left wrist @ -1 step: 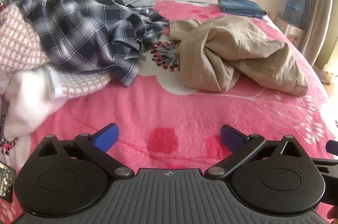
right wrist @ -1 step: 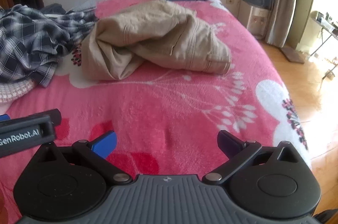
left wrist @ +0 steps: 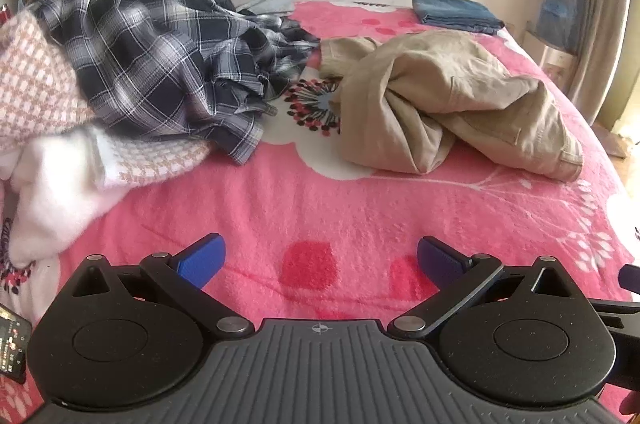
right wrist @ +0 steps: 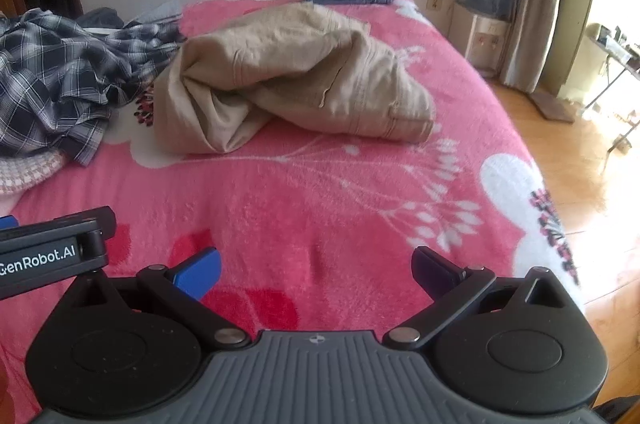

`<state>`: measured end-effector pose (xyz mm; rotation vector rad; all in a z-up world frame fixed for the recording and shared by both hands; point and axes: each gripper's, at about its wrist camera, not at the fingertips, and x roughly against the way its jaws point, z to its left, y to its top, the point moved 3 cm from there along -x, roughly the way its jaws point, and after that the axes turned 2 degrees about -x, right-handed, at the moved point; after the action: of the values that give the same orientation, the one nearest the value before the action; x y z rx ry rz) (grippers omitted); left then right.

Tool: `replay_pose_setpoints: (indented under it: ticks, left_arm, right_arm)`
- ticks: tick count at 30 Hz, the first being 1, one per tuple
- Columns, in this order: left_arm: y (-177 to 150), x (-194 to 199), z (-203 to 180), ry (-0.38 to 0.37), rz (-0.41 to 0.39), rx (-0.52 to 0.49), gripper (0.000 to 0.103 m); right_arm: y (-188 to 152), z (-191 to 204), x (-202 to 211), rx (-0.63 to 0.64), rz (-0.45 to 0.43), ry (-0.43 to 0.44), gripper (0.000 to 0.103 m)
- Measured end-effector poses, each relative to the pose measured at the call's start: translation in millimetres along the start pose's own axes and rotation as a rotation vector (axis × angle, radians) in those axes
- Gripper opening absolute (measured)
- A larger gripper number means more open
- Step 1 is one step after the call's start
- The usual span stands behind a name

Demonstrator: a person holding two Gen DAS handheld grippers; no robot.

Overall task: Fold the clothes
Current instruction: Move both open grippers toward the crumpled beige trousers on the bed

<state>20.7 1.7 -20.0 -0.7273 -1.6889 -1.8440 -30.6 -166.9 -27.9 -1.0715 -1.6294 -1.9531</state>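
Tan pants point(left wrist: 448, 108) lie crumpled ahead of both grippers' wide, empty fingers. They look soft and floppy, so grabbing the thick waistband edge seems best.

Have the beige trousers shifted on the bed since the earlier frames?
No. The beige trousers lie exactly as before beside the white flower print.

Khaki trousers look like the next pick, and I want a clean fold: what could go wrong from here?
1. The khaki trousers lie twisted and bunched, so a blind pinch may catch several layers at once.
2. Their left edge lies close to the plaid shirt, which could get dragged along.
3. Both the left gripper and the right gripper are open and far short of the trousers; a hem grip may slip.
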Motion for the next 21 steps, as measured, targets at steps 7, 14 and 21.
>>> replay_pose_setpoints:
  ticks: [7, 14, 21]
  left_arm:
    - [1, 5, 3, 0.011, 0.063, 0.025, 0.103]
    - [3, 8, 9, -0.047, 0.075, 0.069, 0.103]
    - [4, 11, 1, -0.106, 0.090, 0.055, 0.103]
  right_arm:
    - [1, -5, 12, 0.006, -0.018, -0.019, 0.103]
    - [-2, -10, 24, -0.003, -0.048, -0.067, 0.103]
    - [3, -21, 45, -0.045, -0.110, -0.114, 0.103]
